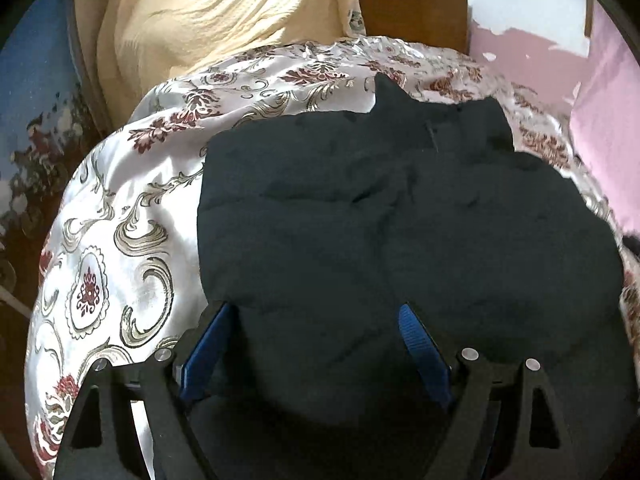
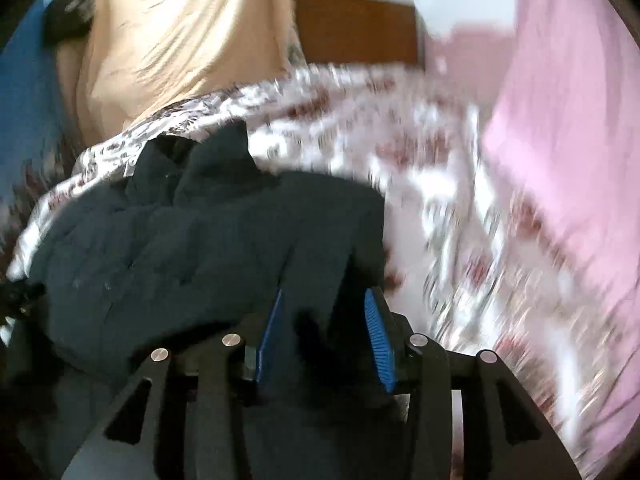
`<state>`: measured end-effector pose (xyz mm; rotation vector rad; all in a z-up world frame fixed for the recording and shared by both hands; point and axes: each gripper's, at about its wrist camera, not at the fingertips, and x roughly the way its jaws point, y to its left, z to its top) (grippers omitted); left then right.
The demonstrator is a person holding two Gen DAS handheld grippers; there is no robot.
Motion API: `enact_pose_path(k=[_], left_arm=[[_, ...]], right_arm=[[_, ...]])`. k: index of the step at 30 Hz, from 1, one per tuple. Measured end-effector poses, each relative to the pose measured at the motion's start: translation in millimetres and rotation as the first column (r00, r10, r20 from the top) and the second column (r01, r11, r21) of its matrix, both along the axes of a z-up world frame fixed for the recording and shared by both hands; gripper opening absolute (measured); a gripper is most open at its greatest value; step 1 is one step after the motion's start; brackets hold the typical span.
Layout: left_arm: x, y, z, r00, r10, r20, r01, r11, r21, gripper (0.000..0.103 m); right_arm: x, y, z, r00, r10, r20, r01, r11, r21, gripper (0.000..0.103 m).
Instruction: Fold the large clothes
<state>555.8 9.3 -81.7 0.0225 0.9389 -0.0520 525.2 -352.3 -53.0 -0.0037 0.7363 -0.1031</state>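
A large dark, navy-black padded garment [image 1: 400, 220] lies bunched on a patterned satin bedspread [image 1: 132, 200]. My left gripper [image 1: 316, 312] hovers over the garment's near edge, its blue-padded jaws spread wide with only the cloth's surface under them. In the blurred right wrist view the same garment [image 2: 180, 248] fills the lower left. My right gripper [image 2: 324, 300] stands at its right edge with the jaws partly apart. A fold of dark cloth rises in the gap, and the pads do not visibly press on it.
A cream cloth [image 1: 200, 20] is heaped at the far left of the bed, with a brown wooden headboard [image 1: 408, 4] behind. Pink fabric [image 1: 608, 128] lies along the right side. The bedspread [image 2: 420, 184] shows bare to the right of the garment.
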Motion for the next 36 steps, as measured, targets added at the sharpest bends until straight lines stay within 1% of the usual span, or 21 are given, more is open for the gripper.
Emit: enact_pose_path(k=[1, 2, 4, 6, 8, 9, 11, 12, 13, 18, 20, 23, 26, 28, 29, 30, 31, 33, 34, 35, 36], left_arm=[[0.0, -1.0, -1.3, 1.0, -0.001, 0.0, 0.001, 1.0, 0.005, 0.085], [0.1, -2.1, -3.9, 1.0, 0.0, 0.0, 0.0, 1.0, 0.013, 0.086], [0.0, -2.3, -7.3, 1.0, 0.002, -0.003, -0.002, 1.0, 0.02, 0.089], [0.8, -0.9, -12.0, 1.0, 0.0, -0.005, 0.0, 1.0, 0.017, 0.092], [2.1, 2.8, -15.8, 1.0, -0.002, -0.004, 0.002, 1.0, -0.002, 0.097], [2.8, 4.4, -18.3, 1.0, -0.001, -0.005, 0.001, 1.0, -0.012, 0.099], [4.4, 7.3, -25.4, 1.0, 0.002, -0.014, -0.003, 0.999, -0.033, 0.103], [5.9, 8.8, -28.8, 1.0, 0.004, -0.017, -0.004, 0.999, -0.04, 0.103], [6.9, 9.3, -32.3, 1.0, 0.004, -0.018, -0.005, 0.999, -0.047, 0.103], [5.7, 4.3, -39.9, 1.0, 0.006, 0.019, -0.006, 1.0, -0.023, 0.103], [4.4, 8.4, -37.2, 0.999, 0.008, 0.032, -0.006, 0.999, -0.049, 0.103], [-1.3, 19.1, -24.9, 0.999, 0.016, 0.039, -0.012, 0.994, -0.105, 0.103], [-1.5, 26.4, -5.1, 0.999, 0.022, 0.048, -0.016, 0.991, -0.134, 0.103], [5.0, 27.9, 10.9, 0.997, 0.023, 0.068, -0.012, 0.986, -0.166, 0.103], [12.2, 27.5, 18.1, 0.997, 0.022, 0.069, -0.009, 0.982, -0.188, 0.103], [23.0, 26.8, 24.1, 0.998, 0.019, 0.064, -0.005, 0.977, -0.215, 0.103], [32.1, 26.3, 27.3, 0.998, 0.017, 0.057, -0.004, 0.973, -0.231, 0.103], [71.6, 19.7, 37.5, 0.999, 0.013, 0.034, -0.003, 0.964, -0.265, 0.103], [83.4, 17.8, 39.6, 0.999, 0.013, 0.034, -0.003, 0.963, -0.27, 0.103], [109.4, 12.5, 44.1, 0.999, 0.017, 0.036, -0.007, 0.961, -0.277, 0.103], [125.9, 8.6, 46.4, 0.999, 0.021, 0.037, -0.01, 0.959, -0.282, 0.103]], right_arm=[[2.4, 9.3, 4.0, 0.999, 0.046, 0.01, -0.045, 0.999, -0.015, 0.037], [7.0, 18.1, 4.9, 0.996, 0.092, -0.005, -0.092, 0.996, -0.012, 0.037], [18.1, 38.3, -2.9, 0.98, 0.192, -0.056, -0.192, 0.981, 0.002, 0.037], [26.3, 47.8, -13.4, 0.971, 0.222, -0.09, -0.222, 0.975, 0.008, 0.036], [35.2, 52.3, -29.7, 0.964, 0.229, -0.138, -0.228, 0.973, 0.021, 0.036], [39.6, 50.0, -38.3, 0.961, 0.232, -0.154, -0.227, 0.973, 0.049, 0.036], [44.9, 43.6, -49.4, 0.961, 0.235, -0.149, -0.221, 0.97, 0.103, 0.037], [44.9, 43.8, -54.2, 0.961, 0.237, -0.145, -0.221, 0.968, 0.118, 0.037], [46.1, 42.9, -57.7, 0.96, 0.241, -0.14, -0.224, 0.966, 0.129, 0.037], [43.2, 42.6, -75.5, 0.962, 0.249, -0.113, -0.229, 0.96, 0.161, 0.037], [41.0, 40.8, -79.6, 0.964, 0.248, -0.092, -0.228, 0.956, 0.184, 0.037], [34.8, 35.6, -73.4, 0.966, 0.252, -0.054, -0.235, 0.948, 0.212, 0.038], [29.3, 26.6, -54.0, 0.97, 0.244, -0.021, -0.23, 0.936, 0.266, 0.05], [29.9, 25.7, -32.4, 0.97, 0.241, 0.013, -0.236, 0.935, 0.265, 0.063], [33.4, 26.0, -24.9, 0.969, 0.244, 0.02, -0.241, 0.934, 0.265, 0.065], [40.8, 27.1, -15.5, 0.969, 0.244, 0.021, -0.241, 0.934, 0.263, 0.069], [53.6, 29.4, -6.1, 0.971, 0.241, 0.01, -0.235, 0.937, 0.259, 0.071], [80.0, 32.3, 3.9, 0.975, 0.222, -0.023, -0.208, 0.941, 0.268, 0.071], [98.9, 33.0, 8.1, 0.979, 0.201, -0.046, -0.18, 0.941, 0.286, 0.072], [117.6, 32.4, 11.0, 0.982, 0.174, -0.068, -0.145, 0.938, 0.314, 0.072], [135.2, 31.3, 13.2, 0.986, 0.148, -0.081, -0.111, 0.931, 0.348, 0.072]])
